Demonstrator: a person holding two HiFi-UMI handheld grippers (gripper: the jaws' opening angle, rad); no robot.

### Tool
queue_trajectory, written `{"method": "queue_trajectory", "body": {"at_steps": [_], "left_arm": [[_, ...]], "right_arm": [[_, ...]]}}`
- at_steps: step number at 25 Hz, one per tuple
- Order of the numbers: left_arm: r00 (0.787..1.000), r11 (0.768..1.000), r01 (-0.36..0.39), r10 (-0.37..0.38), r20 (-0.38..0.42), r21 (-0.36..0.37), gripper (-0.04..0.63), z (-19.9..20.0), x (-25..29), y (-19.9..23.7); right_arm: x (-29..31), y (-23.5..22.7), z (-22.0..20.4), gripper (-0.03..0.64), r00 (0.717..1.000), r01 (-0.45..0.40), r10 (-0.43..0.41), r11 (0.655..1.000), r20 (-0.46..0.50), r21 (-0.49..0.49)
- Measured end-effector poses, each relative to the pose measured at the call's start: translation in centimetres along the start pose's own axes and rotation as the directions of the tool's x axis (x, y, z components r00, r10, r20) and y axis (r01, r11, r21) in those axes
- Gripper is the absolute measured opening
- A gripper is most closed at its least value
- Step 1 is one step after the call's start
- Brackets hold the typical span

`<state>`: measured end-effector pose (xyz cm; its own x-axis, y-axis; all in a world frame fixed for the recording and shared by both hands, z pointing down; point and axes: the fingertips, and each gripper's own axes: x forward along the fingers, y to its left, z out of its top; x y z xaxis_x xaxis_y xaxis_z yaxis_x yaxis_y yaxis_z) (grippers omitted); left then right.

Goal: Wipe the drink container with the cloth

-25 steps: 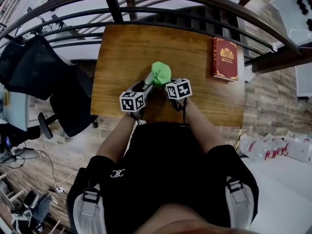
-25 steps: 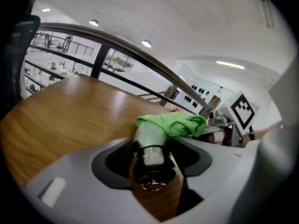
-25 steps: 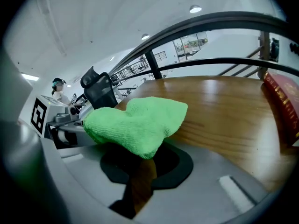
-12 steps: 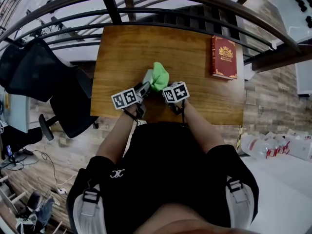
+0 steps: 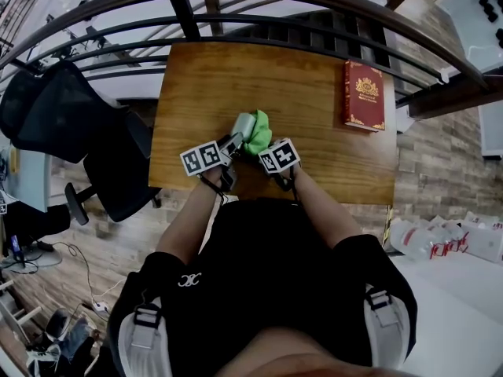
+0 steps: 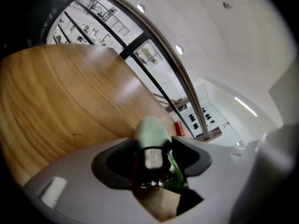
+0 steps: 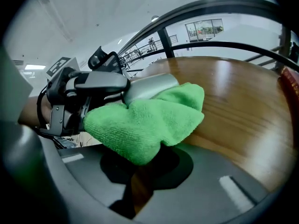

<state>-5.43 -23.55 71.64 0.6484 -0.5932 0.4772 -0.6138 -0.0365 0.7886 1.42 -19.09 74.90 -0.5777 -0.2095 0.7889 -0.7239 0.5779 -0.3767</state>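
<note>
A: One drink container (image 5: 241,124): location?
B: I have it over the desk (image 5: 322,159), toward the near edge, with the left claw (image 6: 152,158) clamped round it.
A: Cloth (image 5: 258,133)?
B: Green, pinched in my right claw (image 7: 142,164) and lying against the container's side. A red book (image 5: 362,94) lies well apart.

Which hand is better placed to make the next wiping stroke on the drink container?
Right. The right gripper holds the green cloth draped against the drink container, so it probably only has to slide. The left gripper is clamped on the container, steadying it.
</note>
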Motion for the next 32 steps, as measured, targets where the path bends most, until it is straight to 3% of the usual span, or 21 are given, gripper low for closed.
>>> {"method": "queue_trajectory", "body": {"at_steps": [7, 10, 13, 18, 23, 29, 32], "left_arm": [[1.000, 0.999, -0.028, 0.028, 0.004, 0.040, 0.307, 1.1, -0.6, 0.0], [0.997, 0.985, -0.066, 0.071, -0.024, 0.158, 0.305, 1.4, -0.5, -0.4], [0.990, 0.935, -0.112, 0.134, -0.044, 0.337, 0.304, 1.5, -0.3, -1.3], [0.978, 0.804, -0.135, 0.200, -0.051, 0.579, 0.284, 2.1, 0.0, -3.4], [0.975, 0.704, -0.127, 0.219, -0.043, 0.699, 0.276, 2.9, 0.6, -5.0], [0.972, 0.651, -0.134, 0.235, -0.030, 0.747, 0.276, 4.3, 2.2, -6.5], [0.970, 0.604, -0.135, 0.243, -0.019, 0.785, 0.276, 4.7, 3.3, -7.4]], "right_arm": [[-0.7, 2.6, 0.3, 0.048, 0.999, -0.045, 0.046, 0.998, 0.018, -0.044], [-2.6, 2.3, 1.5, 0.047, 0.995, -0.029, 0.032, 0.999, 0.091, -0.035], [-5.4, 0.9, 3.0, 0.048, 0.981, 0.018, -0.019, 1.000, 0.193, 0.007], [-10.7, -1.5, 4.7, 0.046, 0.933, 0.106, -0.124, 0.992, 0.338, 0.070], [-15.5, -2.5, 6.2, 0.046, 0.859, 0.159, -0.199, 0.980, 0.471, 0.123], [-19.0, -2.4, 7.5, 0.046, 0.801, 0.157, -0.214, 0.976, 0.560, 0.148], [-19.9, -2.8, 7.5, 0.046, 0.781, 0.170, -0.236, 0.971, 0.578, 0.166]]}}
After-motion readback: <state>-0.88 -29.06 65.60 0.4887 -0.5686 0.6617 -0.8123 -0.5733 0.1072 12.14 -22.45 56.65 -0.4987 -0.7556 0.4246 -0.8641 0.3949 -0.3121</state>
